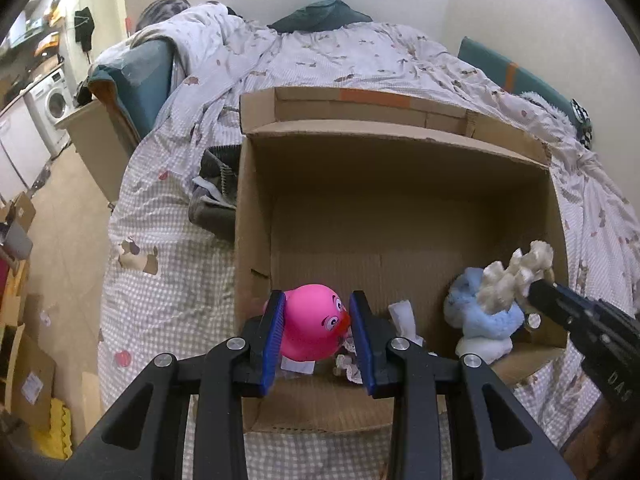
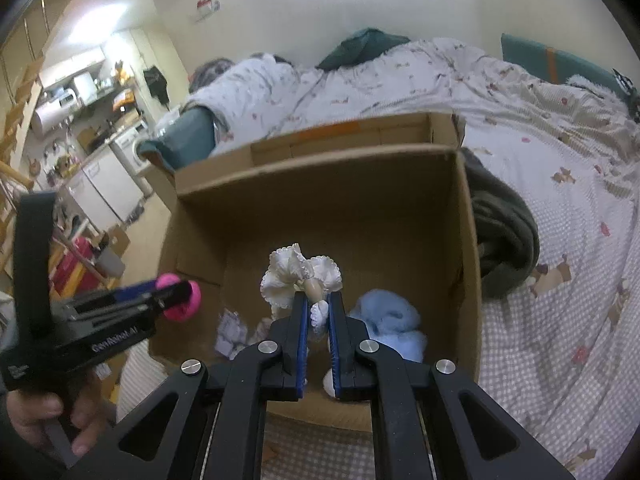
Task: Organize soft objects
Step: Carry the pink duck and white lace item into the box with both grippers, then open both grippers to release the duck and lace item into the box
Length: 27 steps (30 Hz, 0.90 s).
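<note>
An open cardboard box (image 1: 400, 184) (image 2: 320, 208) lies on a bed. My left gripper (image 1: 318, 312) is shut on a pink round toy bird (image 1: 312, 322) over the box's near left corner; from the right wrist view that gripper (image 2: 176, 292) holds the pink toy (image 2: 182, 298) at the left. My right gripper (image 2: 318, 308) is shut on a white frilly soft piece (image 2: 300, 276), held above the box floor; in the left wrist view it (image 1: 528, 292) carries the cream fluffy piece (image 1: 516, 276). A light blue plush (image 1: 484, 312) (image 2: 390, 320) rests inside at the right.
Small white cloth bits (image 2: 232, 330) lie on the box floor. A dark knitted garment (image 2: 504, 232) (image 1: 216, 196) sits beside the box on the checked quilt (image 2: 560, 280). Teal pillows (image 1: 324, 16) lie farther back. A hand (image 2: 52, 424) grips the left tool; floor clutter at left.
</note>
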Motion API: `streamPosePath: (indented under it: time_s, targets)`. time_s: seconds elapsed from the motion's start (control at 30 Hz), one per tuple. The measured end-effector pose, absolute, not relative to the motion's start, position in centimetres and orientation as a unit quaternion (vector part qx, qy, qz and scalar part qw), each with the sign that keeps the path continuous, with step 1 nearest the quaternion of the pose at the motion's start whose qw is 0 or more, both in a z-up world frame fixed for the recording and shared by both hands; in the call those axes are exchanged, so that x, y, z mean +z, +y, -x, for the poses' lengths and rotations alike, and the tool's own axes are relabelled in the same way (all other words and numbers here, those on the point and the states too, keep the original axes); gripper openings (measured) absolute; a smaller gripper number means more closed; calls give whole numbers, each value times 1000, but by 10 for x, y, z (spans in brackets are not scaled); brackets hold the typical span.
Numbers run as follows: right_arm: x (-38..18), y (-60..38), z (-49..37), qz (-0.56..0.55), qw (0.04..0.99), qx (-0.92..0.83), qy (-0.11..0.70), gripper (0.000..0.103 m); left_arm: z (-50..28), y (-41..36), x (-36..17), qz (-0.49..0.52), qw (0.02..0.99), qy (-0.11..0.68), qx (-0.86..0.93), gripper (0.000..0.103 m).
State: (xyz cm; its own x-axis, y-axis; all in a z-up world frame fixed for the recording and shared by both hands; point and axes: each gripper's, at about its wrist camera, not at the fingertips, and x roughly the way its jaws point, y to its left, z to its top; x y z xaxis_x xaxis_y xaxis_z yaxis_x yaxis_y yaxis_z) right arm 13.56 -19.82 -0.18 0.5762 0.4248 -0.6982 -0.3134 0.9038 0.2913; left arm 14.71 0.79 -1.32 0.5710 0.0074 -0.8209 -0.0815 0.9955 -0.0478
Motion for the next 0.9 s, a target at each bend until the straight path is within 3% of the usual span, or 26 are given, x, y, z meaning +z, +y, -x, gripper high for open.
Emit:
streamPosePath:
  time_s: [0.9]
  targets:
    - [-8,-193,-137,-55,881,209,422,11,-150,5,-24,23,887,461,29,30]
